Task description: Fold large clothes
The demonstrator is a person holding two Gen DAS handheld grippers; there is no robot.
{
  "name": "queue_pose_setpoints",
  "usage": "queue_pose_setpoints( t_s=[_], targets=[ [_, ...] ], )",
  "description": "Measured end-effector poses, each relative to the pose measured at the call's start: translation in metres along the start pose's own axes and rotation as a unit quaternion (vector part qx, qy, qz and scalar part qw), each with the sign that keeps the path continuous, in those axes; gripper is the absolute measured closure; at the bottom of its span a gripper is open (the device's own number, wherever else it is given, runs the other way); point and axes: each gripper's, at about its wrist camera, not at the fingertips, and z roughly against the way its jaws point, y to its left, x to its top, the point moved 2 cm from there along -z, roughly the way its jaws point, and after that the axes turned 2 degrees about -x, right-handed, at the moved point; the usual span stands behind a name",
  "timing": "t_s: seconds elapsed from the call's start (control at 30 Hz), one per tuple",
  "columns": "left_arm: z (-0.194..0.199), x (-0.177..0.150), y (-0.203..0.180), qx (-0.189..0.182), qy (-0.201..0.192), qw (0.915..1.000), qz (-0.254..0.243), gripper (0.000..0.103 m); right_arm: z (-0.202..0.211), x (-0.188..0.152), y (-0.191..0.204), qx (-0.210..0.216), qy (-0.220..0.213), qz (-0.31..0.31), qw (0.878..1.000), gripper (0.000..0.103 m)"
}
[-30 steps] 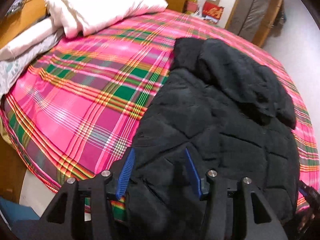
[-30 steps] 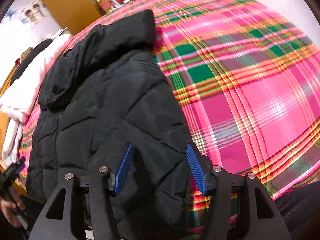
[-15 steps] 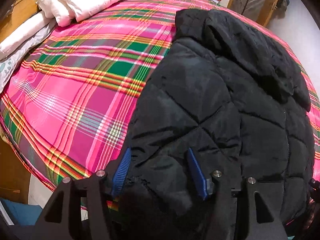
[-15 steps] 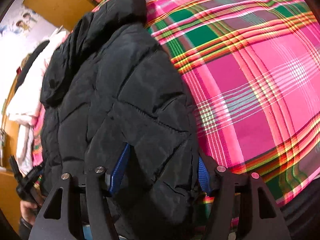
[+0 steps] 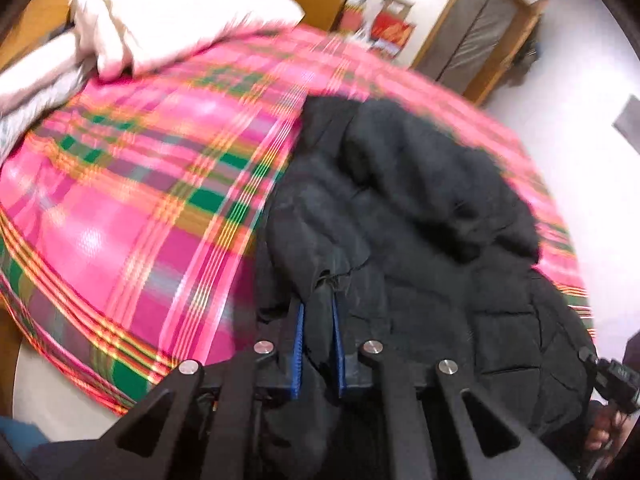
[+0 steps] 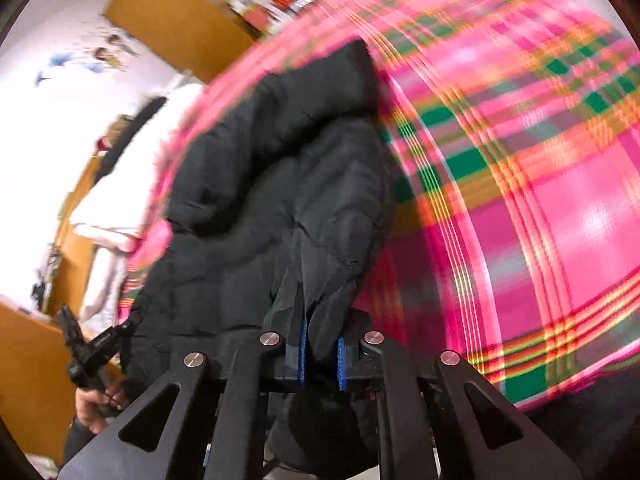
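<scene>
A black quilted hooded jacket [image 5: 420, 240] lies on a pink plaid bed [image 5: 140, 208], hood toward the far side. My left gripper [image 5: 318, 312] is shut on the jacket's near hem at its left corner. In the right wrist view the jacket [image 6: 280, 184] fills the middle, and my right gripper [image 6: 320, 320] is shut on the hem at its right corner. Both corners are pinched between blue pads and lifted off the bed. Both views are blurred by motion.
White folded bedding [image 5: 168, 20] lies at the bed's head by a wooden headboard. A wardrobe [image 5: 476, 36] and red boxes [image 5: 390, 30] stand beyond the bed. A wooden door [image 6: 180, 28] shows in the right wrist view. The bed [image 6: 540, 200] stretches right of the jacket.
Both grippers have closed from open onto the jacket's near hem and pulled it up and back. The jacket bunches toward the grippers and the views tilt upward.
</scene>
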Motion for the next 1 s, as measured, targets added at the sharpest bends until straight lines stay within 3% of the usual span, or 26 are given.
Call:
queue_pose_setpoints(
  t_s=[0.23,0.37,0.5,0.77,1.0],
  targets=[
    [0.061,0.013,-0.001,-0.060,-0.054,0.9967,0.011,0.091,0.045,-0.006,0.010,0.035,-0.021,0.006,0.999,0.093],
    [0.079,0.008,0.001,-0.082,-0.060,0.9946,0.020,0.091,0.059,-0.014,0.008,0.060,-0.029,-0.008,0.998,0.093],
    [0.084,0.011,-0.003,-0.098,-0.066,0.9926,0.028,0.091,0.061,0.001,0.010,0.084,-0.043,-0.018,0.995,0.093],
    [0.072,0.068,-0.008,-0.122,-0.092,0.9859,0.068,0.091,0.049,0.065,0.023,0.119,-0.077,-0.041,0.989,0.093],
    [0.028,0.140,-0.018,-0.116,-0.104,0.9834,0.094,0.091,0.001,0.149,0.023,0.114,-0.078,-0.088,0.986,0.093]
  ],
)
